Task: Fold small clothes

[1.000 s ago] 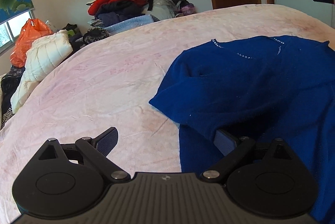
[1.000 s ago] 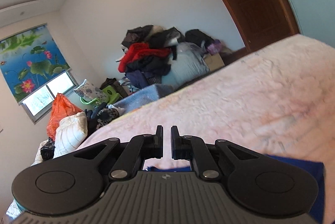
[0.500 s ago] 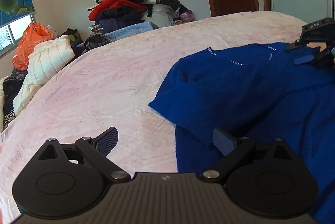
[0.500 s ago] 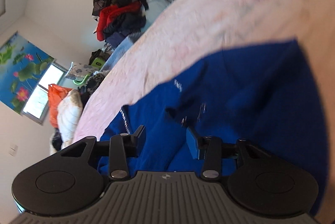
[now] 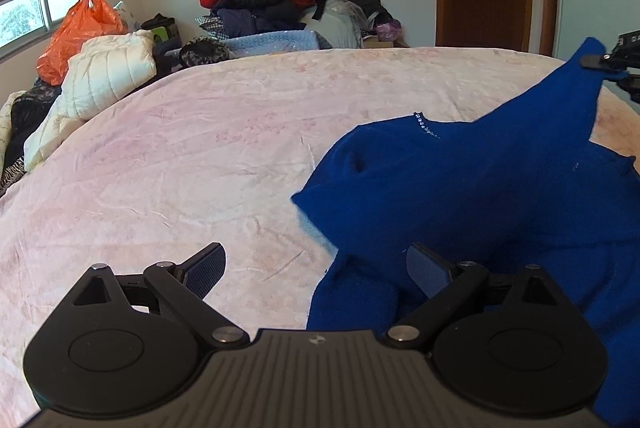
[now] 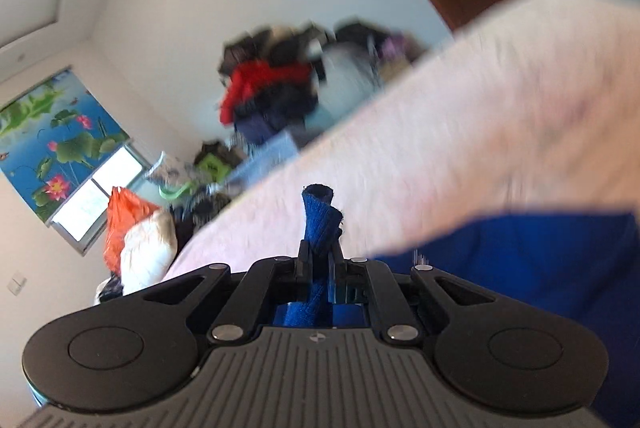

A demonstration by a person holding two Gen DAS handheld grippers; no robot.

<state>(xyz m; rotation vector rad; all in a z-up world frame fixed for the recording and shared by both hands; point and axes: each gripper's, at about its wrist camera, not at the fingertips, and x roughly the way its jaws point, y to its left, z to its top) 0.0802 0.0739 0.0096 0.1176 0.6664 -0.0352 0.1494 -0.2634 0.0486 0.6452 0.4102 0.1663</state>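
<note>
Pinched tight in the right claw point(image 6: 320, 260), tilted slightly downward over the pale pink bedspread point(image 5: 200, 164): a bunched corner of the deep blue knitted sweater point(image 5: 480, 196), poking out past the fingertips point(image 6: 305, 255) and drawn up off the bed into a peak. Spread wide and holding nothing, the left claw point(image 5: 316, 268), angled down at the bed, its right finger point(image 5: 428, 270) over the sweater's near edge, its left above bare bedspread.
</note>
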